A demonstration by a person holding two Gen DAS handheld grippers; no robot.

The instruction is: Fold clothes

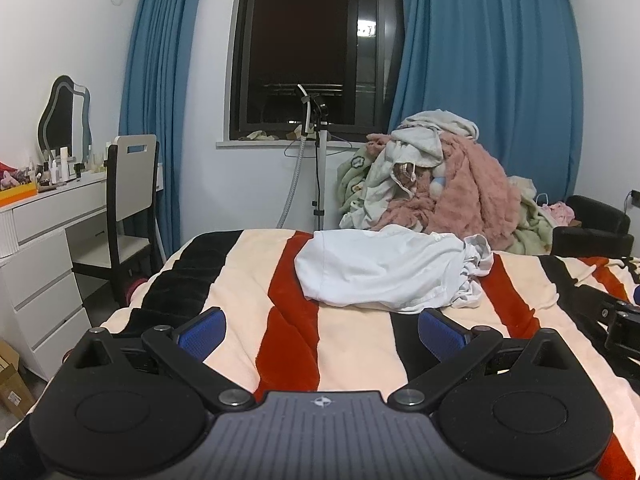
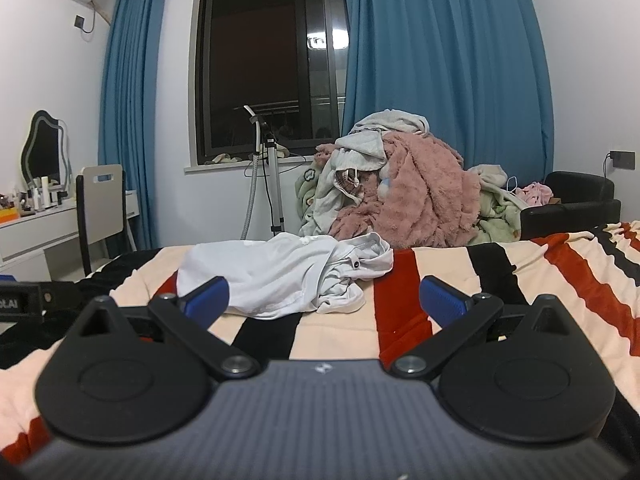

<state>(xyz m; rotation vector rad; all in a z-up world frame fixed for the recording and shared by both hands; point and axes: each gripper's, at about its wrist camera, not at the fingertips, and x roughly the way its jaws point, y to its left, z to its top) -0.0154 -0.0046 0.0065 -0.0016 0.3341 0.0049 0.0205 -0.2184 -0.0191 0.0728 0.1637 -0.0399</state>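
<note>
The approach step is judged to be in hand. A crumpled white garment [image 1: 384, 268] lies on the striped bed [image 1: 248, 272], beyond both tools. The left tongs [image 1: 322, 330] and right tongs [image 2: 324, 298] are spread wide, nothing between them. Next, opposite garment edges should be reached and pinched for spreading flat.

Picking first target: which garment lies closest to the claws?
The white garment, crumpled alone on the striped blanket; the pink and grey ones sit in the pile behind the bed.
</note>
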